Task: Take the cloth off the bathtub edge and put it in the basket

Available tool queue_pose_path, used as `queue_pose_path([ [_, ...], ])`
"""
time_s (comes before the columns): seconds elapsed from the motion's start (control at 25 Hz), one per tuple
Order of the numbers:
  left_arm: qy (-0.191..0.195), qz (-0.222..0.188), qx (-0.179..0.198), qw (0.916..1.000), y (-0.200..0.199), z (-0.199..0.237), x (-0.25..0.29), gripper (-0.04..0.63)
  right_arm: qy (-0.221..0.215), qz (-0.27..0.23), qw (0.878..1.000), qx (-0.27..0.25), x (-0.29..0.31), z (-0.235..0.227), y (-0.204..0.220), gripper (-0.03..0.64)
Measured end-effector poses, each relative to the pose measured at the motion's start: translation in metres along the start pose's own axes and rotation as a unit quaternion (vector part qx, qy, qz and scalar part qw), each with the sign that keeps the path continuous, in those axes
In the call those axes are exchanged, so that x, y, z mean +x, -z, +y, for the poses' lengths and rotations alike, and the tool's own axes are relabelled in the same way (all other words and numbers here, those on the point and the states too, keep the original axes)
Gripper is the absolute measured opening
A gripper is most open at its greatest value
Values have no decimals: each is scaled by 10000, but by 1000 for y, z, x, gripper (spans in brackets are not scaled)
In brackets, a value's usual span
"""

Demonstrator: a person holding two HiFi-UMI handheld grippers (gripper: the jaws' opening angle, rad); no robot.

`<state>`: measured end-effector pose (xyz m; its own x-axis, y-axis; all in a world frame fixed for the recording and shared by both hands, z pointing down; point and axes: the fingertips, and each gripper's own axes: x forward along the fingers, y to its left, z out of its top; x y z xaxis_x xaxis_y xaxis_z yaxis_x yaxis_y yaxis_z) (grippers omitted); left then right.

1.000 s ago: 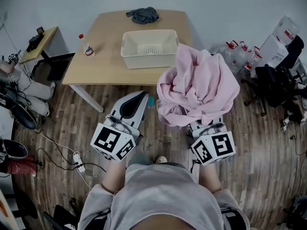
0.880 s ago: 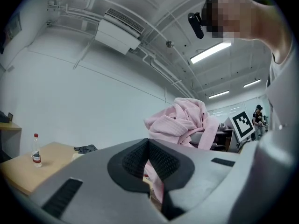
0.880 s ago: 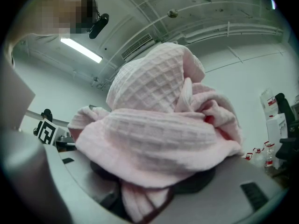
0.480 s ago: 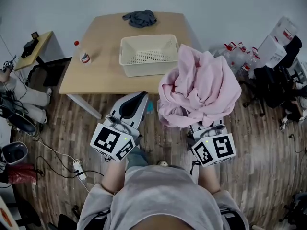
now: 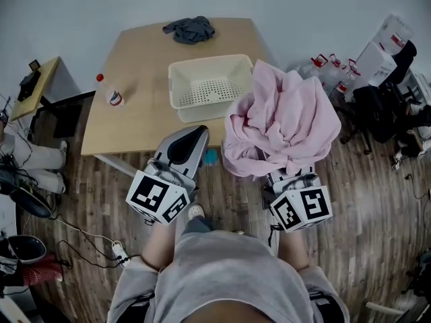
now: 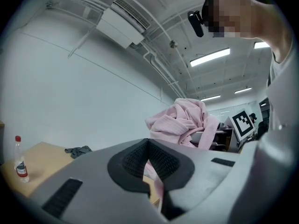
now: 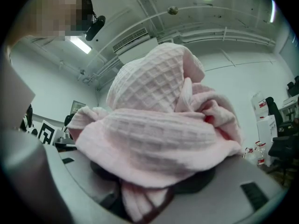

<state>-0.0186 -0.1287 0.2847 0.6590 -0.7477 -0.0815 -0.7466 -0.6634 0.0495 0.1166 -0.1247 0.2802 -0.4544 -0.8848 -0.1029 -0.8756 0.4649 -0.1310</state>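
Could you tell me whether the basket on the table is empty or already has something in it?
Empty: the basket shows its perforated floor bare, and the pink cloth is bunched in the right gripper.

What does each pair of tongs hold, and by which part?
The right tongs pinch the pink waffle-weave cloth by a bunched fold at its underside; the rest heaps over them. The left tongs, closed, hold nothing.

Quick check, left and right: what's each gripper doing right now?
Left gripper: shut, nothing between its jaws.
Right gripper: shut on the pink cloth.
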Motion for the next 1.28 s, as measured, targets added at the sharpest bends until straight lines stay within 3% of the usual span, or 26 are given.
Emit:
queue_pose_path([
  [0.6, 571, 155, -99, 9982, 9, 91, 11, -3, 647, -7, 9978, 156, 74, 23, 26, 285],
  [1.28, 859, 204, -210, 9959, 20, 126, 23, -3, 999, -67, 9947, 216, 97, 26, 34, 285],
])
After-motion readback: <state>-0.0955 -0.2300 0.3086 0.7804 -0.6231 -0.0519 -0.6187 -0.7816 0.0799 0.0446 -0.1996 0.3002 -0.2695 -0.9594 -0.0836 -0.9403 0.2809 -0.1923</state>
